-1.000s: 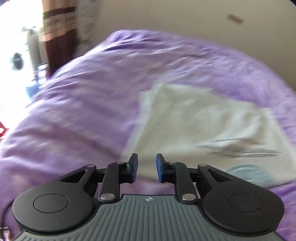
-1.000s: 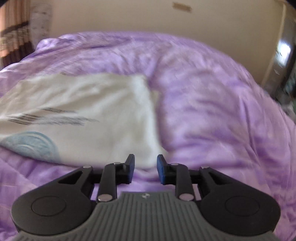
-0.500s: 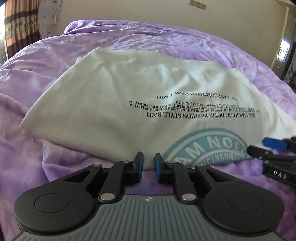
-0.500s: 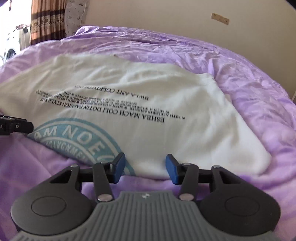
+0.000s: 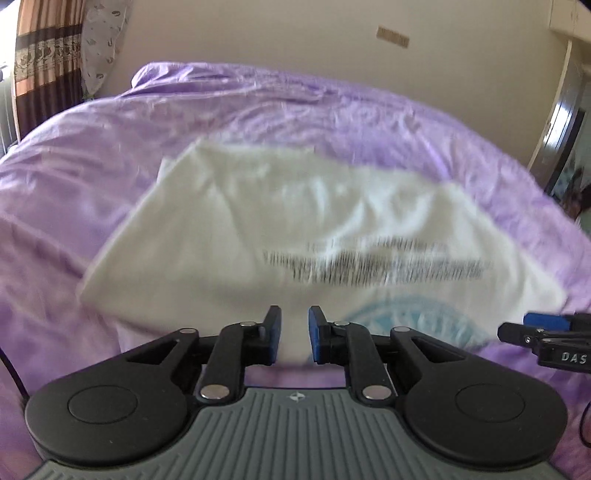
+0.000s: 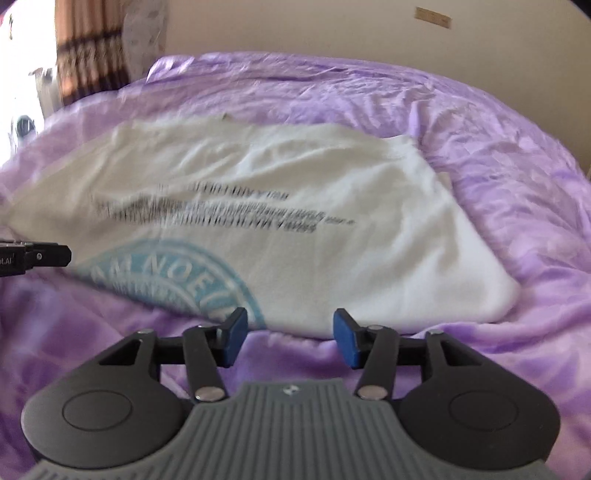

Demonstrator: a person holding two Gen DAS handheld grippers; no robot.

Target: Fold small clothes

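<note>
The right gripper (image 6: pixel 287 336) now spreads its fingers wide by the near edge of the white shirt (image 6: pixel 280 221) on the purple bed (image 6: pixel 517 177), ready to grab, while the left gripper (image 5: pixel 294 332) keeps a narrow, empty gap.

On the white shirt (image 5: pixel 258 236), the black lettering (image 5: pixel 373 264) is smeared past reading. Its teal round print (image 6: pixel 166 280) is partly hidden, perhaps folded under the shirt's near edge.

T-shirt (image 6: pixel 258 206) lies on bedspread (image 6: pixel 498 166), wall (image 6: pixel 295 26) behind
</note>
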